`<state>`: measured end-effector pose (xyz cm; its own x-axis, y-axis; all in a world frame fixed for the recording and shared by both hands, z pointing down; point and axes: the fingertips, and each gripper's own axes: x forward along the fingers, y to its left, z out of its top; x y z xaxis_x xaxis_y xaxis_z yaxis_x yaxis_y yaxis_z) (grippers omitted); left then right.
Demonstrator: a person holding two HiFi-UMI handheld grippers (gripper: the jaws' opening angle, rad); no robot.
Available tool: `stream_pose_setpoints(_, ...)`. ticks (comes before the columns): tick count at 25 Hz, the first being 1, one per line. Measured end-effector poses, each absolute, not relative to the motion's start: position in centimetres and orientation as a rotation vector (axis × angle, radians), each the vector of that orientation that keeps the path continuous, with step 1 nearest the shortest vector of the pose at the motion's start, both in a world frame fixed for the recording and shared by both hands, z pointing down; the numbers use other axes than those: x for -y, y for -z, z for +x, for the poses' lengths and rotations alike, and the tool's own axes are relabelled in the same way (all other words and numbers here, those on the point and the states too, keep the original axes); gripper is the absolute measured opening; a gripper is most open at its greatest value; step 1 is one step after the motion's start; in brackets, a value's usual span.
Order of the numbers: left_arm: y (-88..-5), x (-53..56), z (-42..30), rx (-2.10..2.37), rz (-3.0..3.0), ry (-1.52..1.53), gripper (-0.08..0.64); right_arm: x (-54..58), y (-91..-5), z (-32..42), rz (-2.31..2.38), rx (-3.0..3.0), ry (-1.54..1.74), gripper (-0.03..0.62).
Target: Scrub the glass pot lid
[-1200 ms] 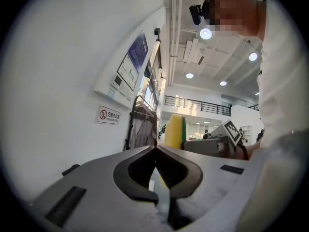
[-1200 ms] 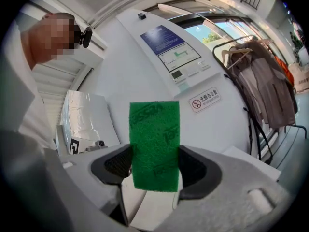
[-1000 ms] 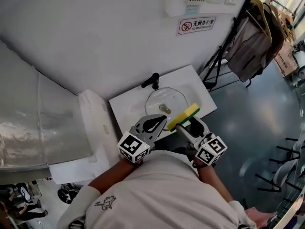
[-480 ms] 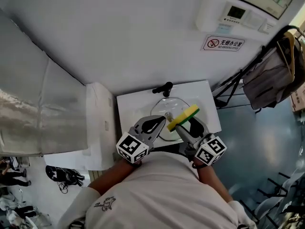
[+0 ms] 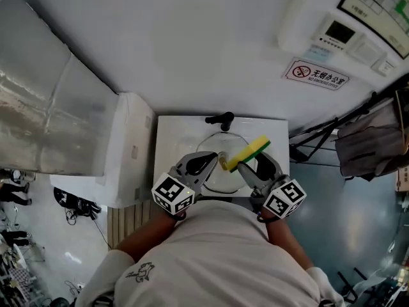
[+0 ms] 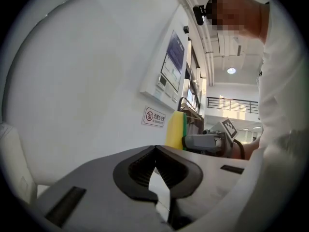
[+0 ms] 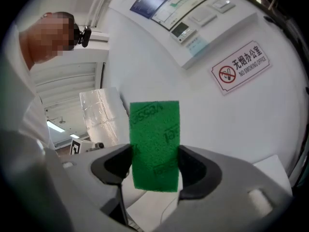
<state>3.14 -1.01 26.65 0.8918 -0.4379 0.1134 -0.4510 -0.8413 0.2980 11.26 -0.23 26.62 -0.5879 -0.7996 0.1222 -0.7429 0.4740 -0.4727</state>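
The round glass pot lid (image 5: 220,179) is hard to make out. In the head view it lies in the white wash basin (image 5: 172,139), below the black tap (image 5: 220,118). Its clear rim almost disappears against the white, and both grippers cover parts of it. Neither gripper view shows the lid at all; they look over it to the white wall.

The left gripper (image 5: 215,157) is over the left part of the lid, with its tips near the small knob in the middle. In its own view its jaws stand together at the tips (image 6: 155,147), and we see nothing held between them.

The right gripper (image 5: 240,169) is over the right part of the lid. It clamps a rectangular yellow sponge with a green scouring side (image 5: 248,152), and the green side (image 7: 154,139) faces its camera. The lower end of the sponge comes close to the knob, but we cannot tell if it touches the glass.
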Motion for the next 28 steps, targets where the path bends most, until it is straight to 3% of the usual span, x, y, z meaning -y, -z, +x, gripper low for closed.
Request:
stream_pose_setpoints(16,-33.4,3.4,1.6,0.822,2.572,-0.109,-0.002,5.1,-34.0,13.3,-1.251,-2.711,0.944,0.295)
stream_pose_setpoints(28,-44.8,6.7,-1.8,0.783,2.374,-0.316,0.002,7.6,-44.5,13.6,-1.405,-2.945,1.117,0.295)
